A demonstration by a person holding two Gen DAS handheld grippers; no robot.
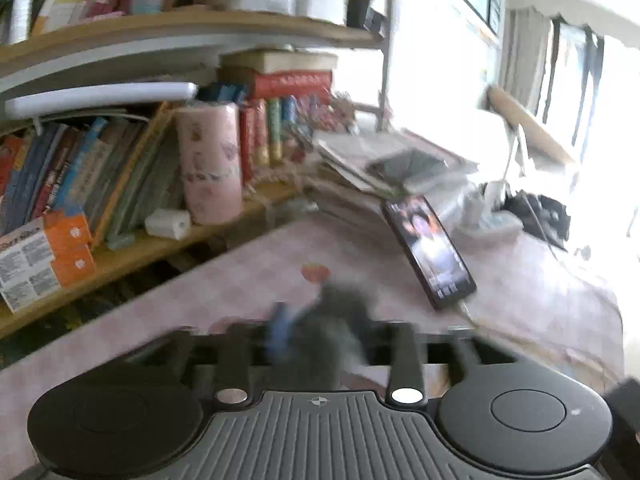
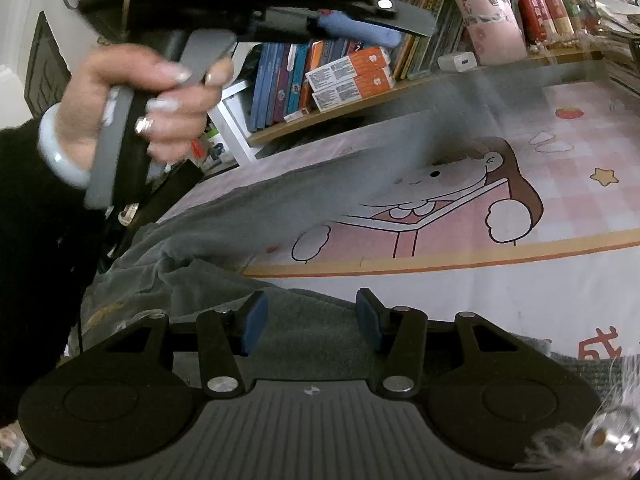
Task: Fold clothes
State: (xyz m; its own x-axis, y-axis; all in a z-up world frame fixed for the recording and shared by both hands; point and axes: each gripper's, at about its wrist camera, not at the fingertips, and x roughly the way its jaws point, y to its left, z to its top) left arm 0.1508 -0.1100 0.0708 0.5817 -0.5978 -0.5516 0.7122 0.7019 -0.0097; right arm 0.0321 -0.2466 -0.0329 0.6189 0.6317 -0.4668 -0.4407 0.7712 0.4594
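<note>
Left gripper (image 2: 352,30), raised above pink checked cartoon-printed worktop (image 2: 568,184) and pinched onto blurred dark grey fabric garment (image 2: 304,204) trailing to near edge; right gripper (image 2: 312,320), blue pads parted, unladen, low over same garment's crumpled end.

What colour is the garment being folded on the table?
Grey, a plain dark grey garment; it shows best in the right wrist view.

The left gripper (image 2: 360,24) housing reads "Robot.AI"; the tablecloth (image 2: 560,304) shows "或"
</note>
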